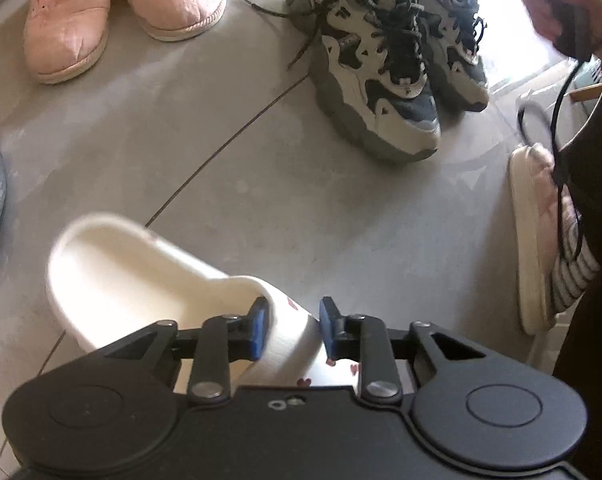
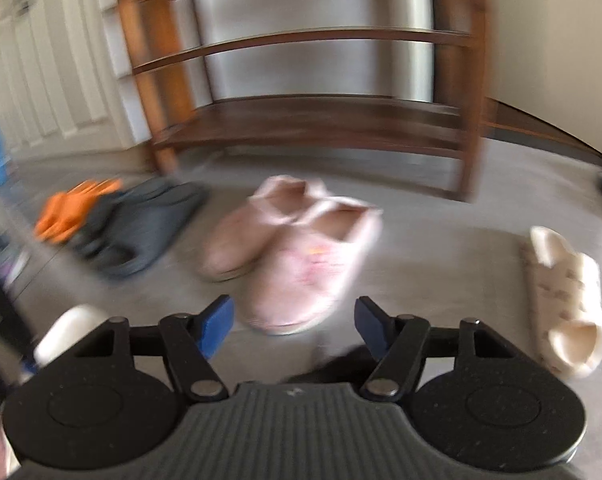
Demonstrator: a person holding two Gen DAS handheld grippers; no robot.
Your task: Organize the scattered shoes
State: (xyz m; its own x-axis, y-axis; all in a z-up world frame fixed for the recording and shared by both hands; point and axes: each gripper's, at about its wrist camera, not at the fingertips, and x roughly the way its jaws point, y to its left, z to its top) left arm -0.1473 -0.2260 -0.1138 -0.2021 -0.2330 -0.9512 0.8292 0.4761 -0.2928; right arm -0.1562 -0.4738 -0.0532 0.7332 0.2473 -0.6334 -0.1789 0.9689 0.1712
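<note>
My left gripper (image 1: pixel 293 320) points down at a white slide slipper (image 1: pixel 133 272) with small red hearts lying on the grey floor. One blue pad sits inside under the slipper's strap and the other outside, so the jaws are shut on that strap. My right gripper (image 2: pixel 293 322) hangs open above the floor with nothing between its pads. Just ahead of it a pair of pink fluffy slippers (image 2: pixel 293 248) stands side by side. The matching white slide slipper (image 2: pixel 565 300) lies to its right.
An empty wooden shoe rack (image 2: pixel 313 120) stands against the wall beyond the pink pair. Grey slippers (image 2: pixel 141 232) and an orange pair (image 2: pixel 77 208) lie to the left. Pink slip-on shoes (image 1: pixel 121 12) and chunky laced sneakers (image 1: pixel 389 64) lie ahead of the left gripper. A person's slippered foot (image 1: pixel 541 240) stands on the right.
</note>
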